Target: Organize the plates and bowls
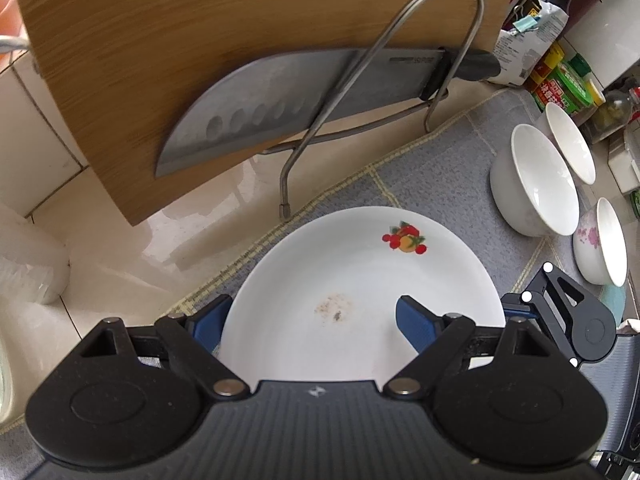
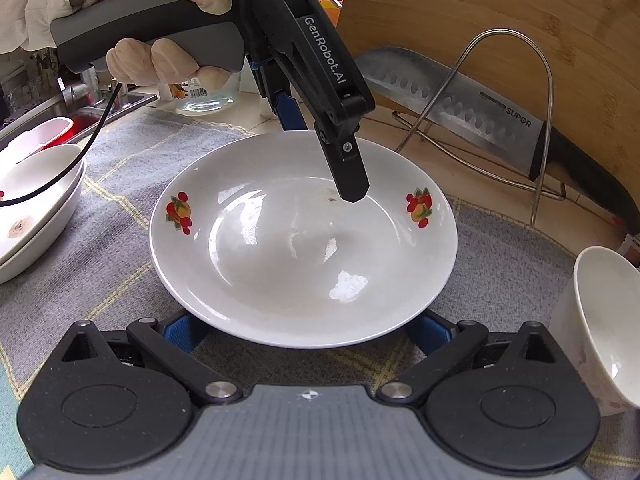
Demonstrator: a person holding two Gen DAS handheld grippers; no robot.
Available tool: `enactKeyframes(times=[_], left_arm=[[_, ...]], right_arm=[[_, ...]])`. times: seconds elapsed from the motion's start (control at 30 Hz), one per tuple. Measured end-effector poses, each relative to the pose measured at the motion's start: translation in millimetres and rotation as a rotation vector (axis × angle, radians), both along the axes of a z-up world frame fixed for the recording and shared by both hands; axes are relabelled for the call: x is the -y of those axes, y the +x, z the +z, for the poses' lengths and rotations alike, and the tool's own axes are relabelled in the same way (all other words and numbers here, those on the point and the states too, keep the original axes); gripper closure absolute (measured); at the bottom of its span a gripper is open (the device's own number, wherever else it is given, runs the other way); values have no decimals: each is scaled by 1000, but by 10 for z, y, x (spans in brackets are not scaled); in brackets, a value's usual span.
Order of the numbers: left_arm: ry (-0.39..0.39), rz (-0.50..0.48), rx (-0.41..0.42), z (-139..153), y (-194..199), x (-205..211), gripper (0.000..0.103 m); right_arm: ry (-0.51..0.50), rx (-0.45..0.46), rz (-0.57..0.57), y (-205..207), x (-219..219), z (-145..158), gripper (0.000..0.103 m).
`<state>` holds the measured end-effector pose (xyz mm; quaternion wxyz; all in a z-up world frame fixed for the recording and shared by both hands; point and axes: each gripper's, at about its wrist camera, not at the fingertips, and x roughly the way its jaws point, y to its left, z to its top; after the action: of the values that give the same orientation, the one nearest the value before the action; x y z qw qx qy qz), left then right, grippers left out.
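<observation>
White bowls (image 1: 536,184) show leftward only; stacked plates (image 2: 36,208) rightward.

Left tool (image 1: 308,320) gapes downward; right tool (image 2: 308,332) spread wide.

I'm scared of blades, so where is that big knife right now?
The knife rests sideways in a wire rack against the wooden cutting board, on the counter just behind the fruit-patterned plate.

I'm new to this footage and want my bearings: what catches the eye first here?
A white plate with fruit prints sits mid-frame on a grey checked cloth, with the left gripper straddling its far rim, jaws open. Behind it, a big knife rests in a wire rack against a wooden cutting board. White bowls stand to the right.
</observation>
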<state>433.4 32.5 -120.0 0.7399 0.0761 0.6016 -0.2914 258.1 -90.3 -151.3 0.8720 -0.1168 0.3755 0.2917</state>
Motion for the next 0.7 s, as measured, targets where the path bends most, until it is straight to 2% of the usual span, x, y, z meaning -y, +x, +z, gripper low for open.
enactKeyframes(times=[0.27, 0.7], left_arm=[[-62, 13, -56, 15, 90, -109, 16], [-81, -43, -88, 48, -20, -101, 16]], right_arm=[[5, 8, 13, 10, -36, -12, 0], [4, -5, 7, -26, 36, 9, 0]])
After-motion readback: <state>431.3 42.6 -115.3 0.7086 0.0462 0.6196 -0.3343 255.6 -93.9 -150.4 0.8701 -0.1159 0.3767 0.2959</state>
